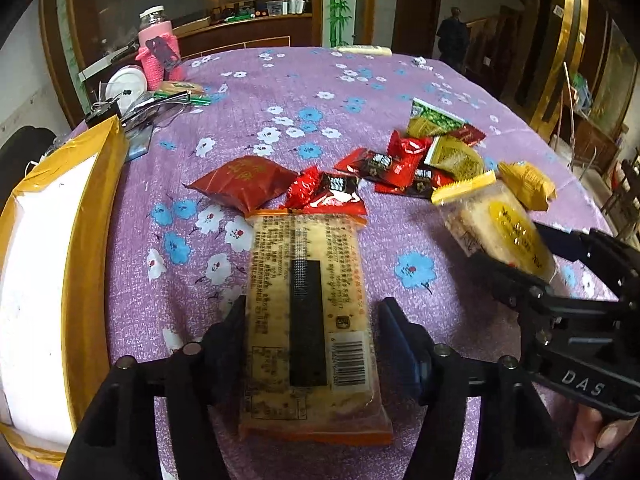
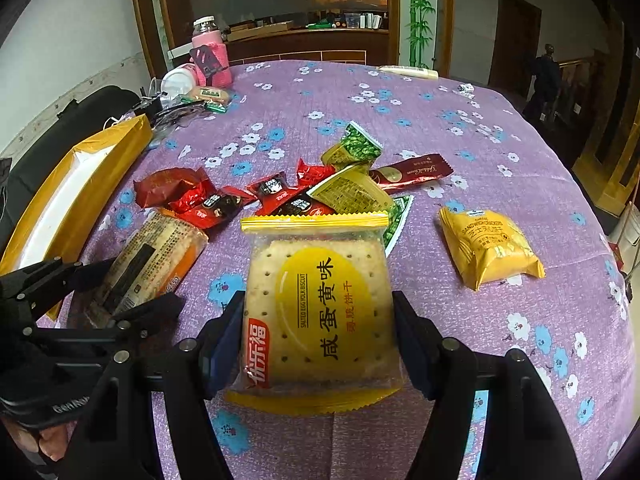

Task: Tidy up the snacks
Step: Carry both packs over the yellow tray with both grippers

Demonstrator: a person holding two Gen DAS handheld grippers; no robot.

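With both claws angled down over the purple floral tablecloth (image 1: pixel 280 80), my left gripper (image 1: pixel 312 344) is clamped on the long orange-edged cracker pack (image 1: pixel 308 320), lying back side up beside the yellow-rimmed white tray (image 1: pixel 92 216). My right gripper (image 2: pixel 320 344) grips the salted egg yolk biscuit pack (image 2: pixel 320 312) by its sides. Loose snack pile (image 2: pixel 288 188) sits just beyond both packs, yellow sandwich cracker pack (image 2: pixel 488 248) apart on the right.

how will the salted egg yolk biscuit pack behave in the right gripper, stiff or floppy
The salted egg yolk biscuit pack probably stays fairly stiff: flat square crackers fill it. They look brittle, so a hard squeeze by the right gripper may crack them. Its glossy film could slip.
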